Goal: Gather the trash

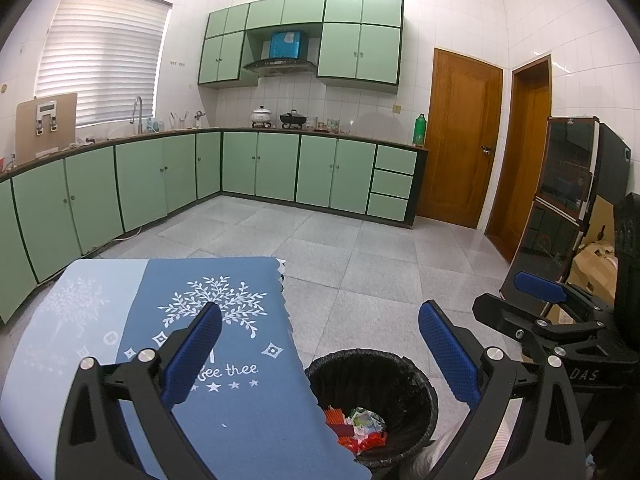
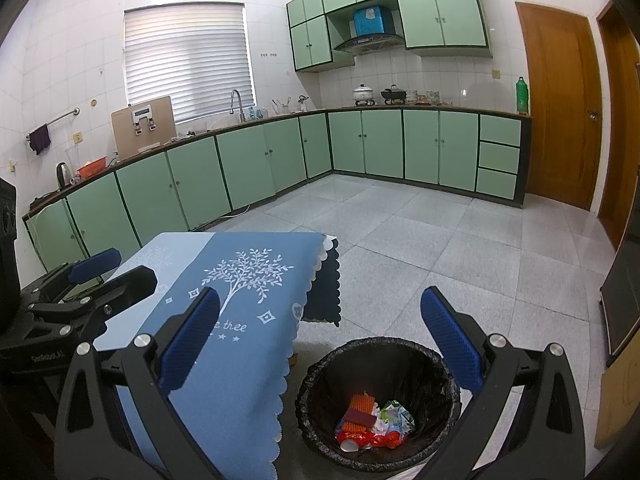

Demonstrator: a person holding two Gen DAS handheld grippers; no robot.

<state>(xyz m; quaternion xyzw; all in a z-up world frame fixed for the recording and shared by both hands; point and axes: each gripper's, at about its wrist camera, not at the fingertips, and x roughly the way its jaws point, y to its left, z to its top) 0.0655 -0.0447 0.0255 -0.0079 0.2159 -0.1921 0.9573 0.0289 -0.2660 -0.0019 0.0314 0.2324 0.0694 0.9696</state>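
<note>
Both tools are raised above the near end of the table (image 2: 240, 360), which is covered by a blue cloth printed with white trees. The left tool (image 1: 320, 360) has its blue-padded jaws spread wide with nothing between them; the right tool (image 2: 320, 344) is likewise spread wide and empty. In the left wrist view the right tool appears beside the left tool, on its right.

The landmark is the black-lined trash bin (image 2: 378, 404) standing on the tiled floor, just beside the scalloped right edge of the cloth and below table level. Inside the bin lies the collected trash (image 2: 372, 424): a ribbed orange piece, a dark red block, crumpled white and green wrappers and red packaging, all resting at the bottom of the liner.

No loose trash is visible on the cloth surface toward the bin, nor on the floor around the bin. The part of the table beneath the tools is hidden from both views.

Judgement: the task appears at or near completion. Should any item remain, the bin lies forward and below both tools, between the jaws of the right tool in its own view, and lower right of centre for the left tool. The right tool is therefore the better aligned for a drop. The bin's opening is round, so no long axis constrains the approach.
</note>
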